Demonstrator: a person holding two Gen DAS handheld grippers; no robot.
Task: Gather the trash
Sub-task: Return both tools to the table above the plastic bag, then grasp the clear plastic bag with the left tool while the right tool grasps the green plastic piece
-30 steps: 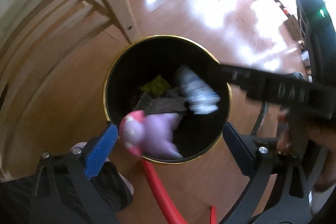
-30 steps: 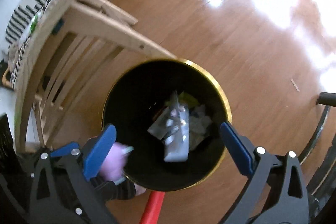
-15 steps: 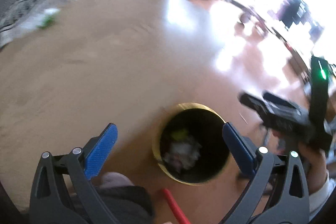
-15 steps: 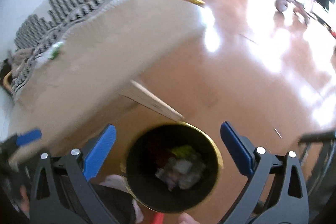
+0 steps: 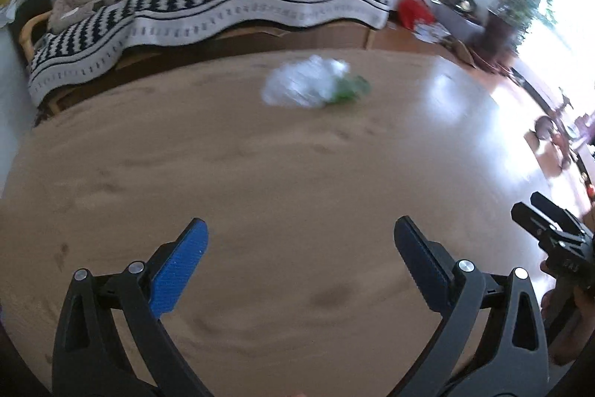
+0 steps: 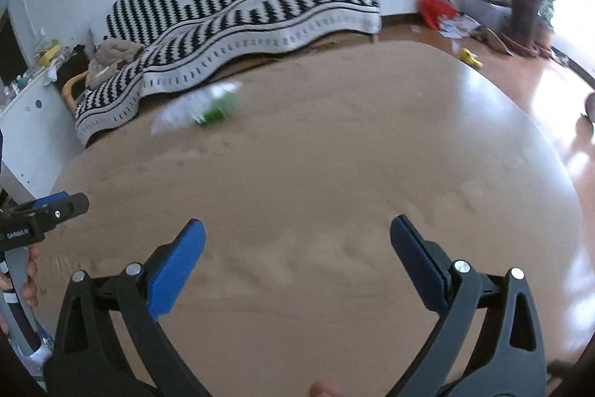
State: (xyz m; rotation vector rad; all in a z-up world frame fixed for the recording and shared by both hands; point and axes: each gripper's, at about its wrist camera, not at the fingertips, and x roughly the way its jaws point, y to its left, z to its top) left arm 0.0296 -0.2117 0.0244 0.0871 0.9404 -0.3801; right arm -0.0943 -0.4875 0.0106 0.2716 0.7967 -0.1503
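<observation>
Left wrist view gives us our left gripper, fingers wide and empty, over the wooden table, with the crumpled plastic wrapper lying at 12 o'clock, far across. At 3 o'clock sits our right gripper. Only the right wrist view shows a yellow object on the floor at 1 o'clock. There, too, our right gripper's fingers are spread wide. A striped sofa stands behind. Lettering on the left gripper's body is blurred.

You had a crumpled clear plastic bag with green inside lying on the far tabletop.
</observation>
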